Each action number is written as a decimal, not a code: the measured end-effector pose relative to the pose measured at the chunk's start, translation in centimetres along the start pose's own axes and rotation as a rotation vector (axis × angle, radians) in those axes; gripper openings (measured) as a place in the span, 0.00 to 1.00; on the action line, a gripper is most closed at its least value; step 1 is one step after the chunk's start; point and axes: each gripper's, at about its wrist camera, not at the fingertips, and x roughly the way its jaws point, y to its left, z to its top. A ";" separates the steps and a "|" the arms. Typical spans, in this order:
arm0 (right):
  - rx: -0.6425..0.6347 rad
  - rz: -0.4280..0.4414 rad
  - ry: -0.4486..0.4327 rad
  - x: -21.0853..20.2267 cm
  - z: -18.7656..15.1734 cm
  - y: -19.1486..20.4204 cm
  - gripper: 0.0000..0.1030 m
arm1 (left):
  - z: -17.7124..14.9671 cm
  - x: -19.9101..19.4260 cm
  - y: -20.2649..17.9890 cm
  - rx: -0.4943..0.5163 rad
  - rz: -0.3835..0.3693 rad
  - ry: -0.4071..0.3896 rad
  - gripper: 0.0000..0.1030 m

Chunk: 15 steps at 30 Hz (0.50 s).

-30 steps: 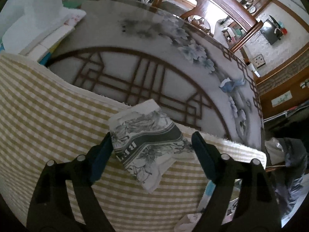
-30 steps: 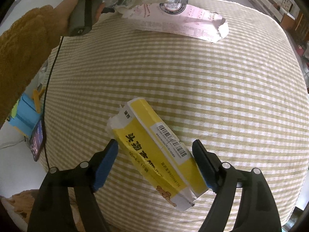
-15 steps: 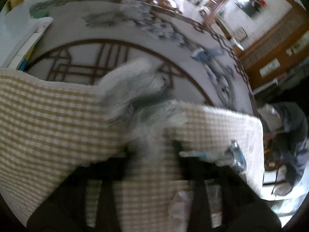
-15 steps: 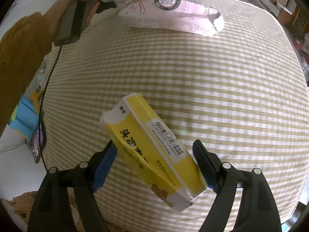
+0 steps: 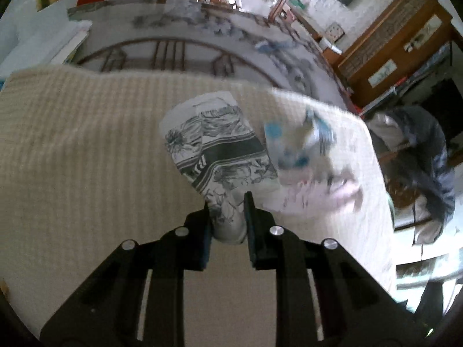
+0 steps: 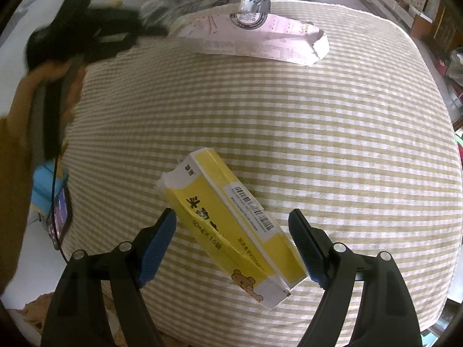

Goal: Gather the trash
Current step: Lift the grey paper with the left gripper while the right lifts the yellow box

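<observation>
My left gripper (image 5: 227, 202) is shut on a white wrapper with a grey flower print (image 5: 218, 150) and holds it above the checked cloth (image 5: 86, 159). A blurred blue-and-white wrapper (image 5: 301, 138) and a pink flat box (image 5: 327, 193) lie to its right. In the right wrist view my right gripper (image 6: 231, 219) is open, its fingers on either side of a yellow box with a bear picture (image 6: 234, 225) lying on the checked cloth (image 6: 318, 133). The pink box (image 6: 260, 40) lies at the far edge with a small wrapper (image 6: 251, 3) on it.
The left gripper (image 6: 86, 34) and the hand holding it show blurred at upper left in the right wrist view. A phone (image 6: 59, 217) and a blue item (image 6: 44, 190) lie off the cloth's left edge. A patterned glass table top (image 5: 173, 49) extends beyond the cloth.
My left gripper has shut on the flower-print wrapper and lifted it, swinging right over the cloth. My right gripper has stayed open around the yellow box, which shifted slightly.
</observation>
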 end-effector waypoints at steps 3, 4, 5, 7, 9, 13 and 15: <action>0.007 -0.003 -0.006 -0.1 0.0 -0.1 0.75 | -2.9 -0.5 0.3 0.027 0.009 0.034 0.19; 0.010 -0.004 -0.008 -0.1 0.0 -0.1 0.75 | -3.8 -0.7 0.4 0.028 0.015 0.042 0.19; 0.013 -0.004 -0.009 -0.1 0.0 -0.2 0.75 | -4.5 -0.8 0.7 0.020 0.019 0.048 0.19; 0.018 -0.004 -0.011 -0.1 0.0 -0.2 0.75 | -5.6 -0.8 1.3 -0.008 0.011 0.059 0.21; 0.019 -0.006 -0.013 -0.3 0.0 -0.3 0.75 | -6.3 -1.0 1.8 -0.037 0.004 0.057 0.35; 0.013 -0.011 -0.018 -0.5 0.1 -0.1 0.75 | -6.5 -2.1 2.4 -0.070 -0.009 0.014 0.47; 0.007 -0.011 -0.017 -0.2 0.0 0.1 0.75 | -6.2 -2.3 2.5 -0.087 -0.012 0.000 0.52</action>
